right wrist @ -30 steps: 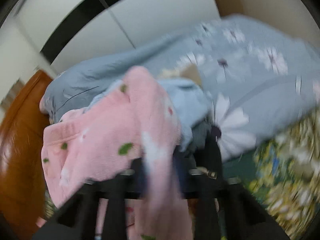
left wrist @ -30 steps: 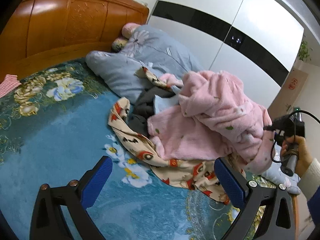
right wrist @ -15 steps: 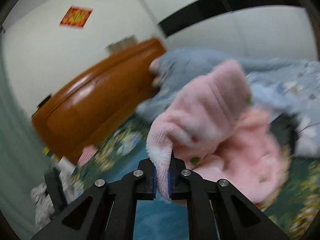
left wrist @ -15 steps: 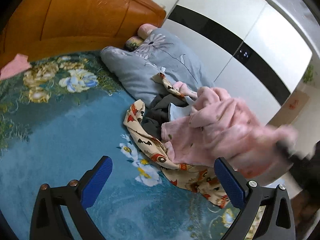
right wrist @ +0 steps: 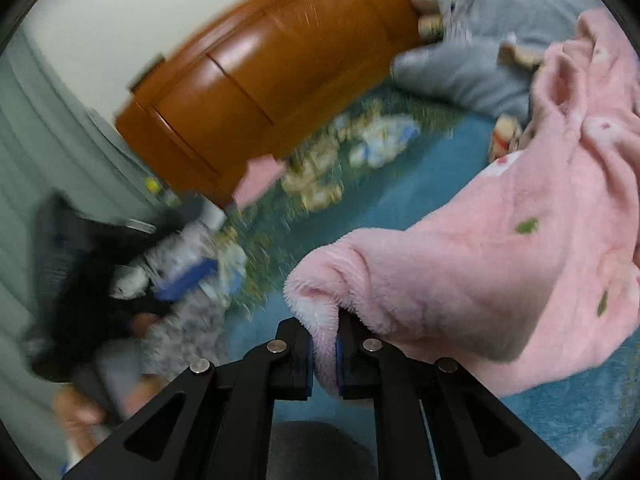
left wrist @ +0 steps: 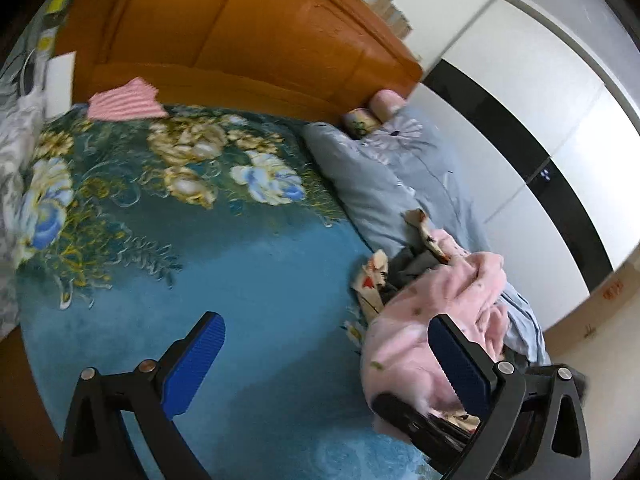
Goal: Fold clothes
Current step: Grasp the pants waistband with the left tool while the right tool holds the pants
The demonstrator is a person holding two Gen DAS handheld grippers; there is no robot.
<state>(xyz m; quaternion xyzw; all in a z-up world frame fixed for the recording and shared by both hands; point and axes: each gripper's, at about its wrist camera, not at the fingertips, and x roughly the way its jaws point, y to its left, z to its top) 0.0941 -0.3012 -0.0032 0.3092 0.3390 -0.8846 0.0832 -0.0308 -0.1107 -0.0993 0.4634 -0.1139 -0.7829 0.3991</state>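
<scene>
A fluffy pink garment [right wrist: 500, 272] with small green spots hangs from my right gripper [right wrist: 324, 354], which is shut on its edge and holds it above the blue floral bedspread [right wrist: 384, 216]. In the left wrist view the same pink garment [left wrist: 404, 336] trails from the clothes pile [left wrist: 400, 272] at the right. My left gripper [left wrist: 324, 364] is open and empty above the bedspread [left wrist: 240, 272], its right finger just in front of the pink cloth. The right gripper's black body [left wrist: 416, 420] shows low at the right.
An orange wooden headboard [left wrist: 248, 40] stands at the back. Grey-blue flowered bedding [left wrist: 400, 172] lies along the bed's right side. A pink striped cloth [left wrist: 124, 98] lies by the headboard. White wardrobe doors [left wrist: 520, 92] stand beyond the bed.
My right gripper has pulled the pink garment out of the pile toward the near left, over the bedspread. My left gripper has swung left toward the headboard and stayed open.
</scene>
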